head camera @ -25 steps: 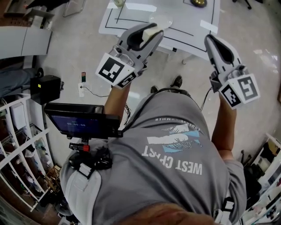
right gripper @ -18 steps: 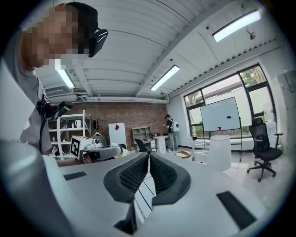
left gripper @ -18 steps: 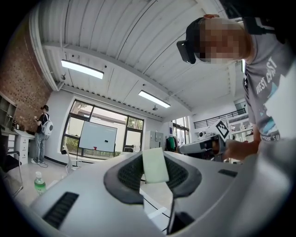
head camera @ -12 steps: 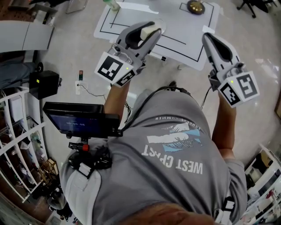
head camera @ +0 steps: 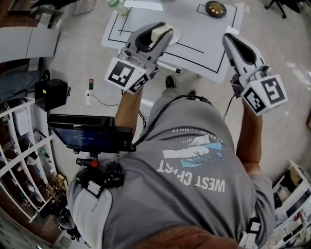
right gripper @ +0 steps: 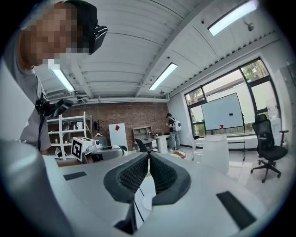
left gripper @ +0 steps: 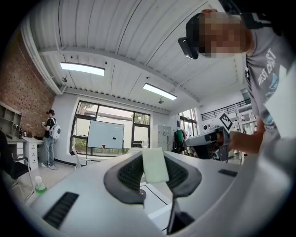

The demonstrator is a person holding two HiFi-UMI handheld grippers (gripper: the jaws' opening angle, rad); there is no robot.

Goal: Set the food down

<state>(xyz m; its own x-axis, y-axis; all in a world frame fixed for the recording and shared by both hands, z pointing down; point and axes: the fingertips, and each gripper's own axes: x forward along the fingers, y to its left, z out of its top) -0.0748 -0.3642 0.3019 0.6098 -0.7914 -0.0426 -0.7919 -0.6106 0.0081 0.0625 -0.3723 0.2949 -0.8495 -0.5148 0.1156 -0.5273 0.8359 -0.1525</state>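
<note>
My left gripper point(head camera: 164, 29) is shut on a pale, soft rectangular piece of food point(head camera: 158, 35), held level over the near edge of a white table point(head camera: 204, 44) marked with black lines. In the left gripper view the food point(left gripper: 155, 167) stands upright between the dark ribbed pads point(left gripper: 127, 173). A white plate point(head camera: 176, 35) lies on the table just beyond the left jaws. My right gripper point(head camera: 227, 39) hovers over the table's right part, and its pads point(right gripper: 162, 173) meet with nothing between them.
A brown round dish point(head camera: 215, 8) sits at the table's far side and a green bottle point(head camera: 116, 7) near its left corner. A dark screen on a rig point(head camera: 90, 132) hangs at my left side. White shelving point(head camera: 19, 155) lines the left, and a person point(left gripper: 48, 136) stands far off.
Both grippers have moved forward to the table, whose near edge now lies under their tips. The food stays clamped in the left jaws and the right jaws stay shut.
</note>
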